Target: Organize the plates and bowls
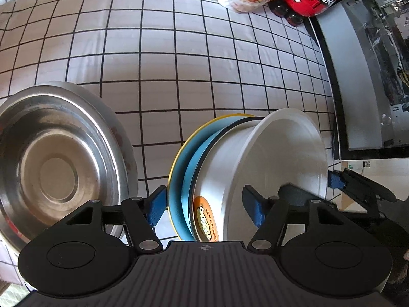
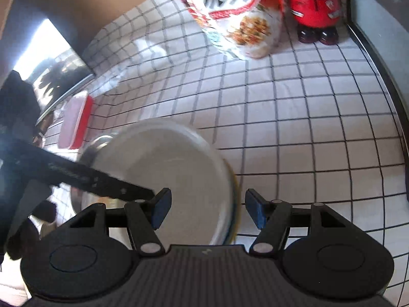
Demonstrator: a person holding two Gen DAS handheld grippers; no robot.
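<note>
In the left wrist view a stack of a white bowl (image 1: 276, 163), a blue bowl (image 1: 190, 176) and a yellow-rimmed plate (image 1: 176, 168) stands between the jaws of my left gripper (image 1: 207, 206), which are wide apart around it. A steel plate (image 1: 58, 168) lies to the left. The other gripper's finger (image 1: 363, 186) reaches the white bowl's rim at the right. In the right wrist view the white bowl (image 2: 173, 176) sits between the open jaws of my right gripper (image 2: 208, 209), blurred. The left gripper's arm (image 2: 76, 176) crosses at the left.
A cereal bag (image 2: 237, 15) and a red cola bottle (image 2: 314, 2) stand at the back of the checked tablecloth (image 1: 179, 58). A red-lidded box (image 2: 74, 122) lies at the left. A grey computer case (image 1: 370, 81) borders the right.
</note>
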